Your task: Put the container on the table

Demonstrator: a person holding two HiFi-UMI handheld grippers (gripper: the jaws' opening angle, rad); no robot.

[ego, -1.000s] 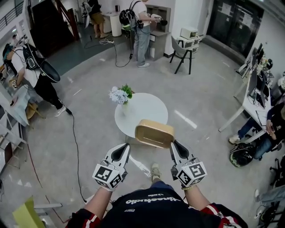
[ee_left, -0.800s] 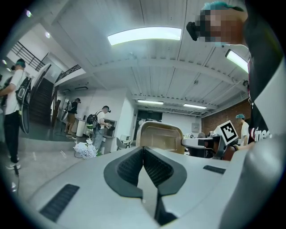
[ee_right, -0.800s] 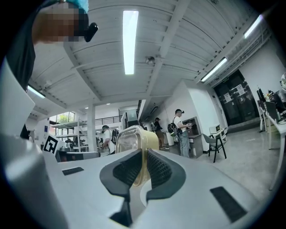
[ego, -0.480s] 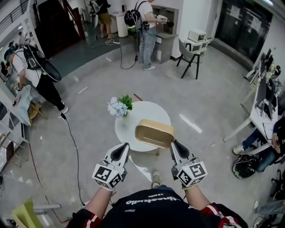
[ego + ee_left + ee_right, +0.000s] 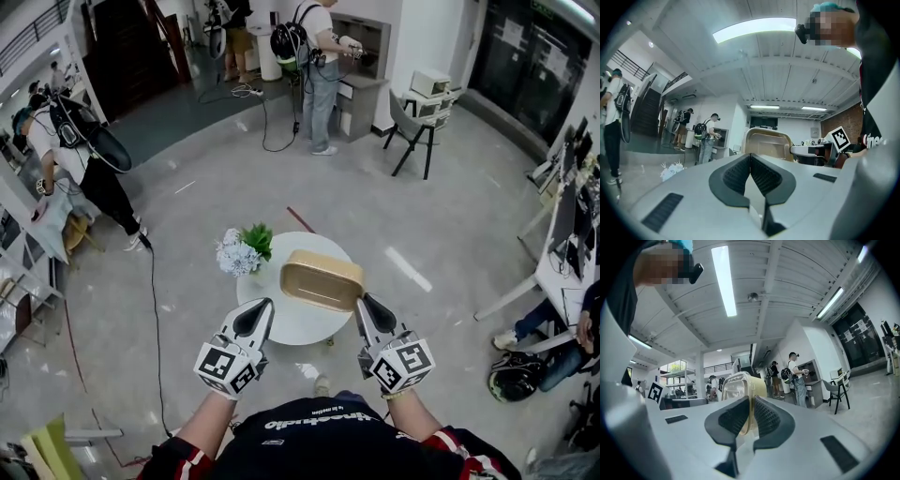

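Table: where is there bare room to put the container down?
The table is bare over its near half, from the flowers to the right rim. The far left edge is crowded by the flowers. The container, held in the right hand-held gripper, hides the far right part.

Container (image 5: 322, 279) covers part of the table (image 5: 289, 324) rim, seated person (image 5: 561, 328) cut off at right edge

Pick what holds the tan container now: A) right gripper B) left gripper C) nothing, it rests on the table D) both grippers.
A: the right gripper has its jaws pinched on the rim of the container, while the left gripper has its jaws together with nothing between them.
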